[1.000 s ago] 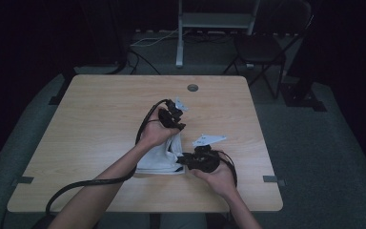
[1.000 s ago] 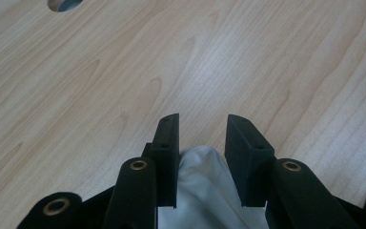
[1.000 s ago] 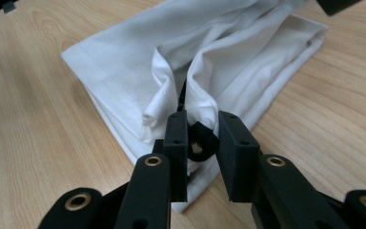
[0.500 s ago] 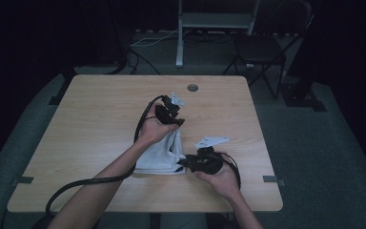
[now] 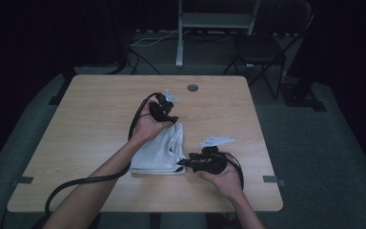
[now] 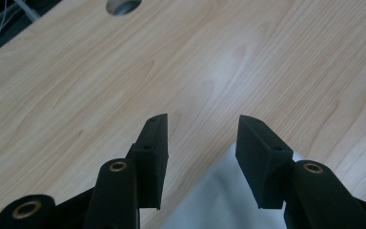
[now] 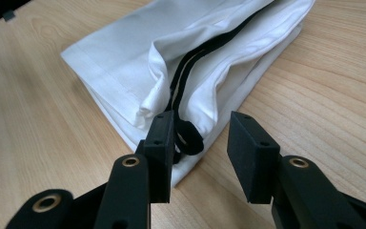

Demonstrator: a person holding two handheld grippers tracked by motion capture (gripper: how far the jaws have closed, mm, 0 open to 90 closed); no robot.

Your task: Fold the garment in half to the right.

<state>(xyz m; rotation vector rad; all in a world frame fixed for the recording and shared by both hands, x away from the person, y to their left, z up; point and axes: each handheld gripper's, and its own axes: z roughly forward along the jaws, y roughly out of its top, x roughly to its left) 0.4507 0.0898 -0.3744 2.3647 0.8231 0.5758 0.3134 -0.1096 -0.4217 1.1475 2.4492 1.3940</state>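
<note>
Your folding looked nearly finished at this moment: the white garment (image 5: 158, 151) lay on the tabletop (image 5: 90, 119) as a compact, layered bundle, with a black trim (image 7: 198, 59) running along the open side of the fold. What seemed left was small, perhaps a last smoothing of the loose layers near your right hand-held gripper (image 5: 183, 162) or setting the bundle aside.

Your left hand-held gripper (image 5: 169, 114) sat at the far corner of the garment, with your left hand resting on the cloth behind it. Its jaws had just been opening and stood partly apart; in the left gripper view the white cloth showed just below and behind the tips, while nothing lay between them but bare wood. It held nothing.

Your right hand-held gripper lay low and roughly level at the near right corner of the bundle, pointing into the folded edge, with your palm cupped beneath it. Its jaws had also just been opening and stood at a moderate gap. The black trim's looped end sat right against the inner face of one jaw, but the pads were not pressing on it, so I judged the grip released.
</note>
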